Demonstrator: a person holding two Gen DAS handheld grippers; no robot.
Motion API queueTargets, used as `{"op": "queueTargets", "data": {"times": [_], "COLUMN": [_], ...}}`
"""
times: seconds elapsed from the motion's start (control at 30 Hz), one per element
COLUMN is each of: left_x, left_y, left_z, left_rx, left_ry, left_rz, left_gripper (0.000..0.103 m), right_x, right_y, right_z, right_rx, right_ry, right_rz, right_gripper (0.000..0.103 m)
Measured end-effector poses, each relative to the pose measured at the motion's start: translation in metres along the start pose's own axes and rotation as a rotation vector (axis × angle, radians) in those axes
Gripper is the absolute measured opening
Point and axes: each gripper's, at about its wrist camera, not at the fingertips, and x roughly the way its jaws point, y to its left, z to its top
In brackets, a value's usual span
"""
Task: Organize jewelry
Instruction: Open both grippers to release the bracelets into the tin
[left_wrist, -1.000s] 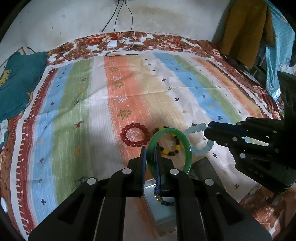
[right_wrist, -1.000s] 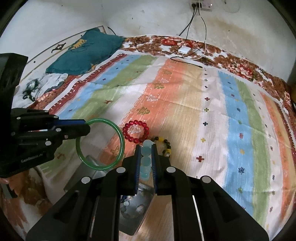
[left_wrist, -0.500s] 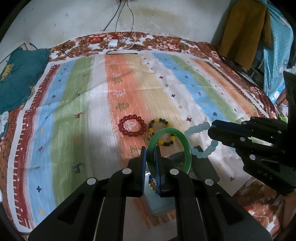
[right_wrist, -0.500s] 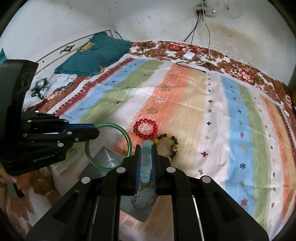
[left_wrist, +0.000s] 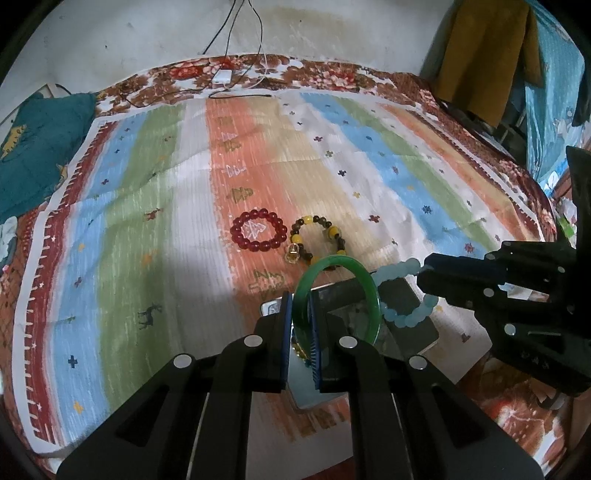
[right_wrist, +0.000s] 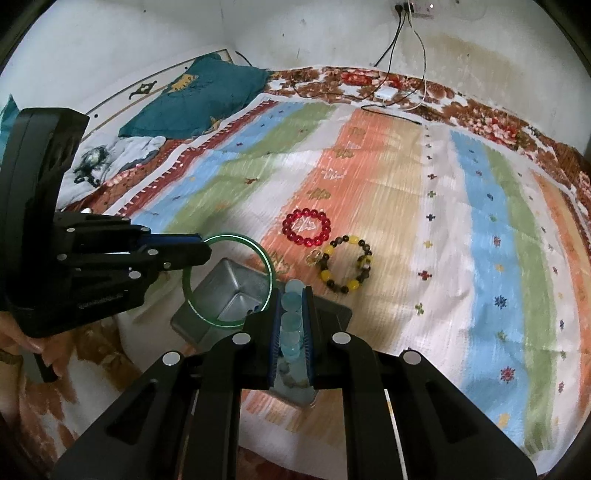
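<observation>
Our left gripper (left_wrist: 301, 325) is clamping a smooth green bangle (left_wrist: 371, 291); our right gripper (right_wrist: 291, 321) is pinching pale-blue round beads (right_wrist: 290, 317), red beads (right_wrist: 306, 227) lying at twelve o'clock.

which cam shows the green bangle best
The right wrist view: the green bangle shows as a nearly full ring held out over the metal box by the left tool. In the left wrist view the bangle is foreshortened, its near side hidden between that tool's fingers.
</observation>
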Motion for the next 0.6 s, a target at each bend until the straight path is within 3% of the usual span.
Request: {"op": "queueTargets", "data": {"times": [0.1,0.13,0.17,0.23,0.4,0.47,0.6], "left_x": [0.008,0.011,0.013,0.012,0.01,0.009,0.011], "left_y": [0.0,0.001,0.001,0.003,0.012,0.015,0.02], "left_z": [-0.001,-0.001,-0.001,0.0,0.002,0.003,0.007], "left_rx": [0.0,-0.006,-0.008,-0.019,-0.062,-0.077,-0.098], "left_ry": [0.051,0.064,0.069,0.063,0.048,0.046,0.045], "left_rz": [-0.027,-0.022,-0.01,-0.006,0.006,0.006,0.016], "left_gripper": [0.011,0.018,0.032,0.039,0.055,0.065,0.075], "right_x": [0.002,0.005,0.006,0.006,0.007,0.009,0.014], "right_y": [0.001,0.0,-0.001,-0.004,-0.01,-0.014,-0.022], "right_z": [-0.002,-0.002,-0.003,-0.003,-0.001,-0.001,0.0], "right_rx": [0.006,0.012,0.019,0.035,0.053,0.063,0.08], "right_ry": [0.015,0.025,0.03,0.028,0.022,0.03,0.039], "right_rz": [0.006,0.009,0.011,0.013,-0.011,-0.025,-0.06], "right_gripper": [0.012,0.013,0.016,0.042,0.054,0.058,0.064]}}
